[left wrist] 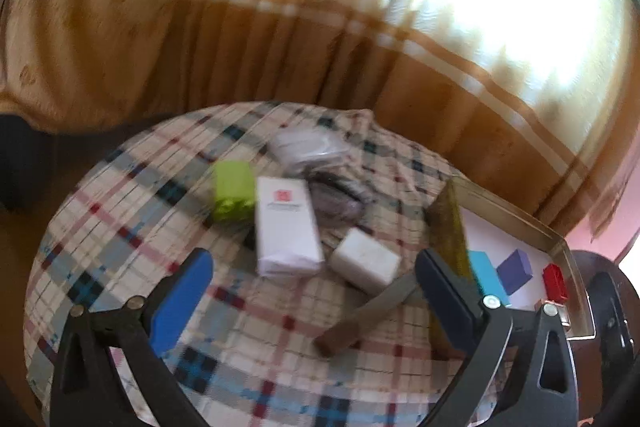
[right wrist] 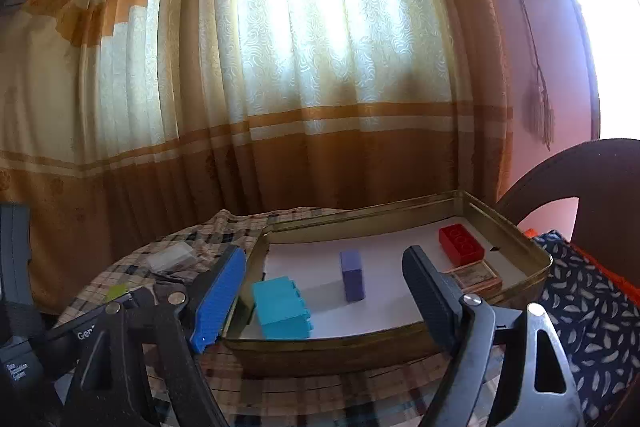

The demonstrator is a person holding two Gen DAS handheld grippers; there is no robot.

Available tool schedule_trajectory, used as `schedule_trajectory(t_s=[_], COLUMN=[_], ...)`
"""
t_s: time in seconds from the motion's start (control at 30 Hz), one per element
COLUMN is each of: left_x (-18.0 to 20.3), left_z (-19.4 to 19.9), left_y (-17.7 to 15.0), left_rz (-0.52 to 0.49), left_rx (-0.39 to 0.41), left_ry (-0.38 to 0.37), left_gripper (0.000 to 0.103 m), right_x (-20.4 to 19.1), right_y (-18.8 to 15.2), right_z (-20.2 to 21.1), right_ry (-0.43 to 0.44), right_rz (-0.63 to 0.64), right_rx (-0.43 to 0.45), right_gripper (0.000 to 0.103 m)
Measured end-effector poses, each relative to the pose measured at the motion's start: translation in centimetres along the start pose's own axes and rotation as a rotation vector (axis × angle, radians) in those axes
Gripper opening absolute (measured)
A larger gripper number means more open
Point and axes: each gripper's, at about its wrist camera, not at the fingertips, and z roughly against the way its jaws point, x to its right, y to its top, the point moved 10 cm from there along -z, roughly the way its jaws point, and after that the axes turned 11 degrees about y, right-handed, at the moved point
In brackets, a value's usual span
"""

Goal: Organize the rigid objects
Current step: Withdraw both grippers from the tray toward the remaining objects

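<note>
On the round desk (left wrist: 120,211), under a plaid cloth (left wrist: 248,343), loose things lie in a cluster: a green block (left wrist: 234,191), a tall white box (left wrist: 286,225) just beside it, a smaller white block (left wrist: 366,261) to the right of that, and a brown strip (left wrist: 366,315) lying slantwise nearer the camera. Behind them sit a clear plastic bag (left wrist: 308,147) and something dark that is too blurred to name. At the right edge of the desk stands a shallow metal tin (right wrist: 352,347) with a pale floor. Inside it, well apart from one another, are a turquoise brick (right wrist: 282,309) at the near left, a purple block (right wrist: 353,275) standing upright in the middle, and a red brick (right wrist: 460,243) toward the far right, with a small brown stack (right wrist: 478,277) just beside the red one.

Both sets of tongs are released and grasp nothing. The left tongs (left wrist: 316,291) hang over the loose cluster, jaws spread wide. The right tongs (right wrist: 324,291) hang at the tin's near edge, jaws wide apart.
</note>
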Motion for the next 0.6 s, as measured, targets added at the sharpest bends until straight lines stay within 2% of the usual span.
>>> schedule_trajectory(t_s=[0.1,0.27,0.4,0.6], left_x=[-2.4,-7.2,-9.9,-11.2], left_z=[-0.3,-0.6,-1.3,-2.9], left_y=[0.8,2.9,3.5,2.0], left_rz=[0.023,0.096,0.072,0.019], left_rx=[-0.012,-0.023,-0.030,-0.073], left_ry=[0.043,0.111,0.215,0.280], left_gripper=[0.102,0.103,0.103,0.103], right_x=[-0.5,-2.1,-4.2,-8.0], right_y=[-0.1,-1.4,-2.2,-4.7], right_z=[0.2,-0.7,-1.2,-3.1], right_ry=[0.012,0.058,0.121,0.208], right_rz=[0.008,-0.001,-0.009,-0.031], right_rx=[0.003,-0.070,-0.118,-0.249], right_gripper=[0.083,0.083,0.083,0.083])
